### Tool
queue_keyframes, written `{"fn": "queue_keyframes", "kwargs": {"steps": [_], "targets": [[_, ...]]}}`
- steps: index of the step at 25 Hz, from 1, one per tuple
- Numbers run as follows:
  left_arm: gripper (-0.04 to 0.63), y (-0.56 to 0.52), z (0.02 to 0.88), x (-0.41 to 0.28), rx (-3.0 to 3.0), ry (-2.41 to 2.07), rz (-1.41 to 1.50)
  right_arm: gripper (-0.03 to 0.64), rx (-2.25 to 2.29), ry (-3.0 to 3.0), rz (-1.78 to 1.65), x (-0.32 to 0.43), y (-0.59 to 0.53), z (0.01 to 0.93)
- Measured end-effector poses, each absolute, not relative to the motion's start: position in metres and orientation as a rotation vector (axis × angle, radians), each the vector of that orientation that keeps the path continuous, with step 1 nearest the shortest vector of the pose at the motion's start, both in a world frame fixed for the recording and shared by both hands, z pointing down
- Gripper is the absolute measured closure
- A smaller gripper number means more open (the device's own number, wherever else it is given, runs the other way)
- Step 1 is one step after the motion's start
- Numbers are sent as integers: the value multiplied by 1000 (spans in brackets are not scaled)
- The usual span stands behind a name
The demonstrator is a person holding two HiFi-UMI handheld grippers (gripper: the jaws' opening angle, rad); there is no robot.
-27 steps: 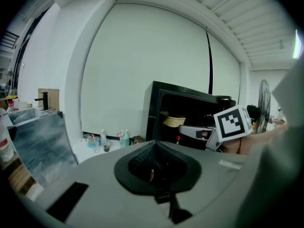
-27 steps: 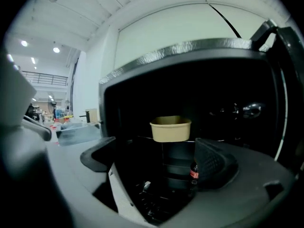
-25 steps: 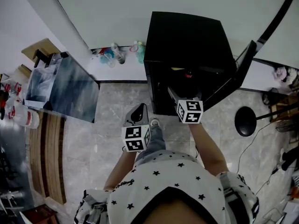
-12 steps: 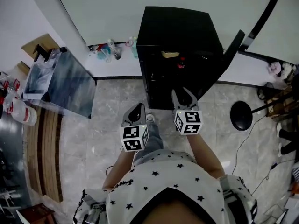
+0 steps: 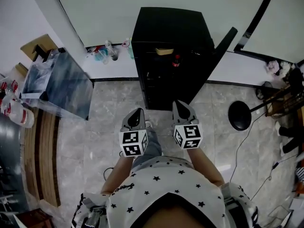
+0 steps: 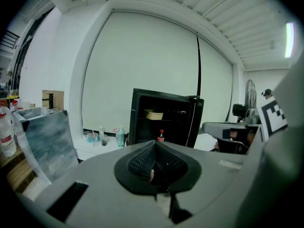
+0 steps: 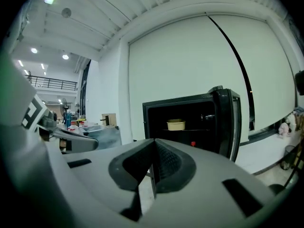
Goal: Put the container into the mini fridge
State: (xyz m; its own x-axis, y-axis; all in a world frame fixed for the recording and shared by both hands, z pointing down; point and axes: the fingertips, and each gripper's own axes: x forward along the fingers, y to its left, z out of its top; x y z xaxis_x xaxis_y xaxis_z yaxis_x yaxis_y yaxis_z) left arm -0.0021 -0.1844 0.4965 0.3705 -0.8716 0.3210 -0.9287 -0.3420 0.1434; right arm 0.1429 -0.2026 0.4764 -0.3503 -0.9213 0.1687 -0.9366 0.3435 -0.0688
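The black mini fridge (image 5: 168, 42) stands against the wall with its door (image 5: 222, 39) swung open to the right. A pale yellow container (image 5: 164, 51) (image 6: 155, 115) (image 7: 175, 124) sits on the upper shelf inside, and a small red-capped bottle (image 5: 176, 61) (image 6: 161, 136) stands lower down. My left gripper (image 5: 134, 118) and right gripper (image 5: 182, 111) hover over the floor in front of the fridge, both shut with nothing between the jaws.
A grey marbled table (image 5: 59, 84) stands at the left with bottles (image 5: 19, 115) beside it. More small bottles (image 5: 107, 51) line the white ledge left of the fridge. A black round stool (image 5: 239, 116) and cables lie at the right.
The right gripper drew back out of the fridge toward the person and its jaws went from open to shut. The container stayed on the shelf. The person stepped back.
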Motion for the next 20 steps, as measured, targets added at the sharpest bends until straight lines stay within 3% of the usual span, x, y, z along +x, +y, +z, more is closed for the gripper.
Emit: {"fn": "queue_keyframes", "kwargs": {"steps": [20], "targets": [[583,-139,498,-4,2368,-1550,277,623,1725,-2493,201,141,-148,472]]}}
